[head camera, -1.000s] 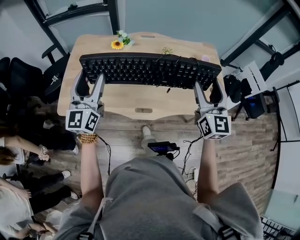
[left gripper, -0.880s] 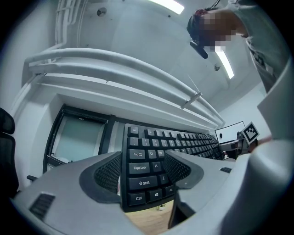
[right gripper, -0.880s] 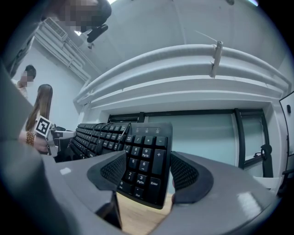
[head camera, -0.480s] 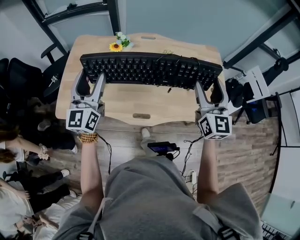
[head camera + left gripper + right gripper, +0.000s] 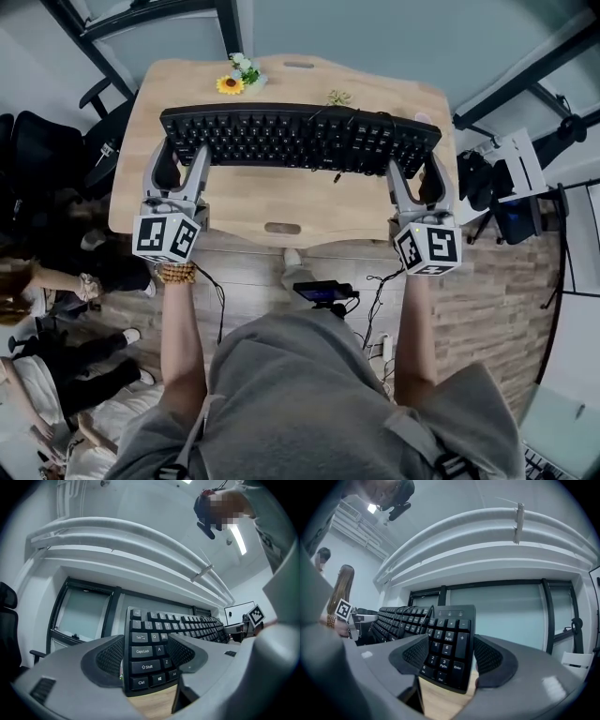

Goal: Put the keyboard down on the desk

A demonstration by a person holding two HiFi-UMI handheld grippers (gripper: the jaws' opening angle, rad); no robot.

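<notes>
The keyboard (image 5: pixel 300 139) is black and full-sized, and it lies crosswise over the far half of the wooden desk (image 5: pixel 281 202), keys facing up toward the head camera. The left gripper (image 5: pixel 181 159) is clamped on the keyboard's left end. In its own view the ribbed pads press in from either side at the Ctrl and Shift corner. The right gripper (image 5: pixel 415 176) is clamped the same way on the number-pad end, with one pad against the outer edge and the other over the digit keys.

Both gripper views show bare wood just below the keyboard's near edge. No view makes plain whether the keyboard's underside touches the desk or hangs just above it — the jaws and the keyboard's own body cover that line.

A thin cable (image 5: pixel 337 174) hangs from the front edge near the middle, and where it ends is hard to make out. Behind the keyboard a sunflower (image 5: pixel 230 86) lies on the desk's far left part. A small pale object (image 5: pixel 335 97) sits further right, too small to identify.

At the left edge of the head view a black chair (image 5: pixel 37 155) and some people (image 5: pixel 37 281) are cut off by the frame — only limbs and clothing show.
</notes>
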